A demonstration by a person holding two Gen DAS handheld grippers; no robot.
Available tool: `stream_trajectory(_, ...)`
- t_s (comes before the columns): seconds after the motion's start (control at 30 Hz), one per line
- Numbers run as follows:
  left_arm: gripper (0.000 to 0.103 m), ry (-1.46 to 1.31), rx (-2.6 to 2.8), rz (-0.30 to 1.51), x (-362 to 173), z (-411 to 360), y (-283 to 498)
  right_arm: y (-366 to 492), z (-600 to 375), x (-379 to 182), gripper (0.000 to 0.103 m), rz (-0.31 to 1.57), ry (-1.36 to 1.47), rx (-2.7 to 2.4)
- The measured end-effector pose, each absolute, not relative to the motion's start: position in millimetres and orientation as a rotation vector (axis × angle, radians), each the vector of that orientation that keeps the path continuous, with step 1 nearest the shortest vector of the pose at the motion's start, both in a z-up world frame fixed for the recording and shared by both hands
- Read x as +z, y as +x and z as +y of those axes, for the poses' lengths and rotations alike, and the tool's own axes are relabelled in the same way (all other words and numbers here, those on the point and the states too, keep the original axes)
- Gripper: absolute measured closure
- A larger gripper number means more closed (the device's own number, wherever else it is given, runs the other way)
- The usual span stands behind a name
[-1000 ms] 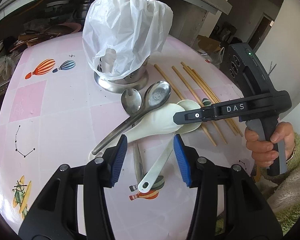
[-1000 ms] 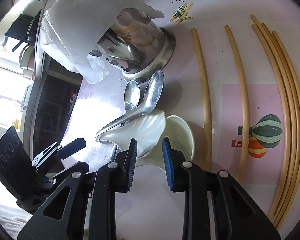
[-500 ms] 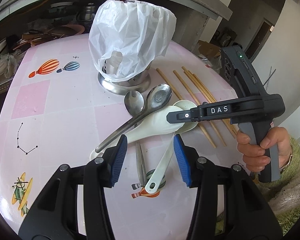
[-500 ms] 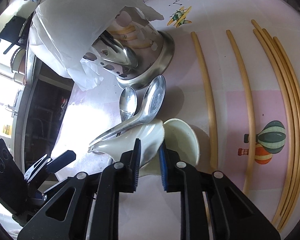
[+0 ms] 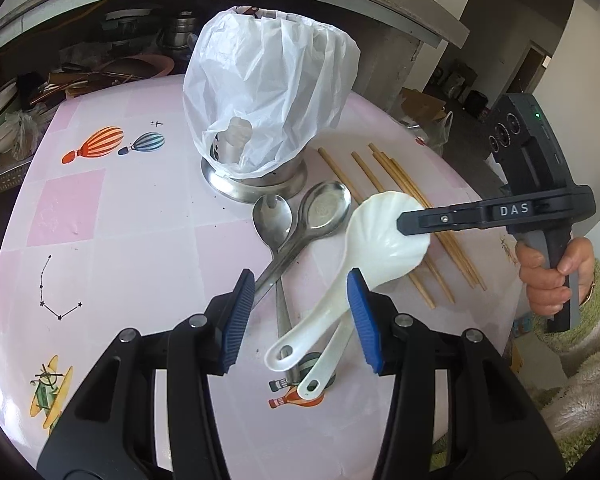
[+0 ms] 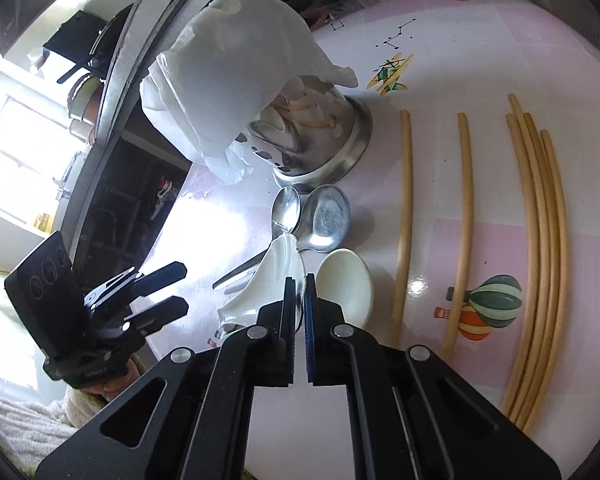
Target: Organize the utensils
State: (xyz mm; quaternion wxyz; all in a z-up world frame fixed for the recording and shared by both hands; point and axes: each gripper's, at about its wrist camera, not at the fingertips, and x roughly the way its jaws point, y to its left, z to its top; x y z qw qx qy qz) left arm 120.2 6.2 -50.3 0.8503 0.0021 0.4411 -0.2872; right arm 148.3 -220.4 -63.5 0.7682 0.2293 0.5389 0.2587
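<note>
Your right claw (image 6: 298, 292) just closed on the white scalloped spoon (image 5: 384, 236), lifting its bowl off the table (image 5: 140, 216); holder (image 5: 256, 184) next. Left claw (image 5: 300, 316) spread, empty.

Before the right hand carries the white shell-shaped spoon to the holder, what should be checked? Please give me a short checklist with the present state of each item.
1. Right tongs shut on the shell-shaped spoon at its bowl rim: ok.
2. Spoon lifted clear of the two metal spoons: ok.
3. Grip firm enough for a tilted, long-handled spoon: cannot tell; only the thin rim is pinched.
4. Left tongs open and holding nothing: ok, but the spoon's handle hangs between them.
5. Holder mouth free: not ok; a white plastic bag covers the top.
6. Second white spoon left on the table: ok.
</note>
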Motion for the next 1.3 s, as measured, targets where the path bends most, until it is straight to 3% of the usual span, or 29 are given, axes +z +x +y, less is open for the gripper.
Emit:
stream_trajectory(0.73, 0.062, 0.194, -0.613, 1.059, -90.2, -39.5, 156.1, 120.7, -282.9, -87.0, 0.099, 1.178, 0.588, 0.546)
stream_trajectory(1.07, 0.087, 0.231, -0.495, 1.108, -102.8, -42.4, 162.0, 115.9, -283.7, -88.1, 0.099, 1.165, 0.594, 0.536)
stream_trajectory(1.3, 0.094, 0.209, -0.458, 1.135, -102.6, -32.0, 152.0, 114.4, -281.7, -87.8, 0.099, 1.162, 0.585, 0.532)
